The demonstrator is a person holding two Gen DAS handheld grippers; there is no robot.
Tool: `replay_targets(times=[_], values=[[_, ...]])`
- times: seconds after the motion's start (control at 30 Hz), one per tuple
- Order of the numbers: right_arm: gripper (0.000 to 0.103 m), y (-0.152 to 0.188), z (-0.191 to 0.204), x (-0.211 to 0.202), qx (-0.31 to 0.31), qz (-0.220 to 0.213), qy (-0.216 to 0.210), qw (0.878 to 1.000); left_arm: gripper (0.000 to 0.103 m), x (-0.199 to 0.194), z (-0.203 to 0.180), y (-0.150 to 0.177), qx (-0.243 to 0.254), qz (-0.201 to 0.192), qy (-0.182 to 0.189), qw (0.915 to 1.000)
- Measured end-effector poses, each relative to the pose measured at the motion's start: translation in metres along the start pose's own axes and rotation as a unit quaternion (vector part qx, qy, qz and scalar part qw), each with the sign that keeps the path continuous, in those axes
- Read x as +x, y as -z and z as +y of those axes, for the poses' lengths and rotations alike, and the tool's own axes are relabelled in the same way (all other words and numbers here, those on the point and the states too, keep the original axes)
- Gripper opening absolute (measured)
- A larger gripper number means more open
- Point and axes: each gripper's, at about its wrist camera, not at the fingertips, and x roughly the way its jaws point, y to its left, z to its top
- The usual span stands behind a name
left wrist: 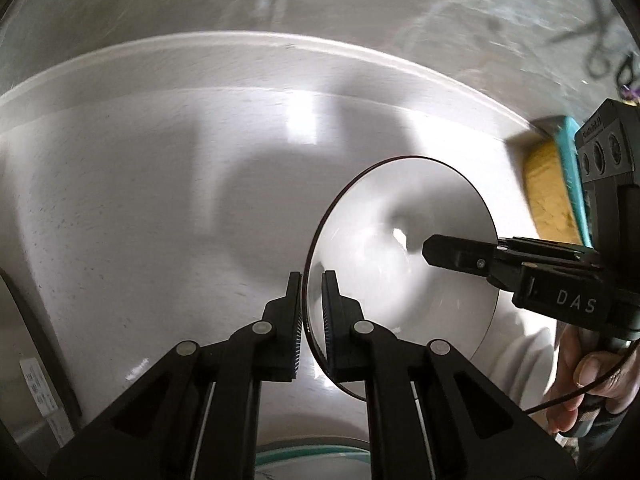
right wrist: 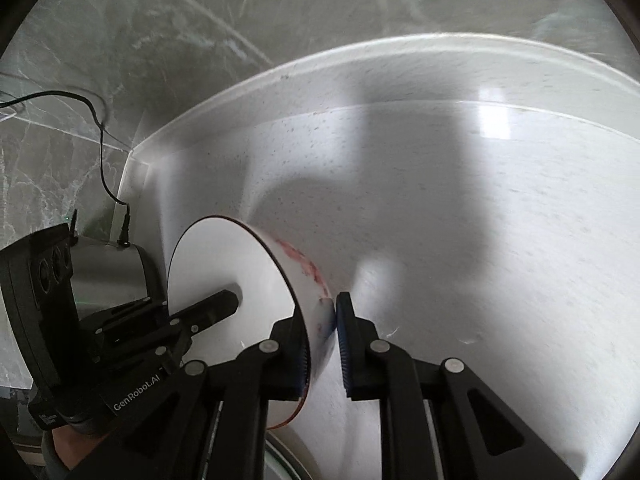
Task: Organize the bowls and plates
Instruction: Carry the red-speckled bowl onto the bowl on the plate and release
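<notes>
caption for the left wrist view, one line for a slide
Both grippers, left and right, clamp opposite rim edges of a white bowl above a white counter.

A white speckled countertop [left wrist: 140, 208] fills most of the view, with a low raised lip [left wrist: 240, 46] running along its back edge. Behind it rises a grey marbled wall [right wrist: 120, 60] veined in white. Bright light falls from above, leaving a glossy square glare [left wrist: 302, 122] on the counter and soft grey shadows across it. A yellow sponge with a teal backing [left wrist: 550, 188] lies near the right end. A thin black cable [right wrist: 98, 128] trails down the wall at the left.
</notes>
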Motion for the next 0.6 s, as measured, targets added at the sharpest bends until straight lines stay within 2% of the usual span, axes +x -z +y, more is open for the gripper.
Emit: replay_targets(times=[0.23,0.47,0.6], values=[[0.015,0.043,-0.02,-0.056,0.019,-0.021,0.009,1.0,0.007,-0.03,-0.083,0.033,0.05,-0.005,0.026,0.9984],[0.016,0.11,-0.065,-0.122,0.051,-0.054,0.022,0.997,0.008,-0.045,-0.177,0.082,0.109,-0.002,0.056,0.9924],[0.016,0.151,-0.1,-0.154,0.083,-0.072,0.027,0.994,0.009,-0.041,-0.23,0.105,0.136,0.008,0.074,0.9878]])
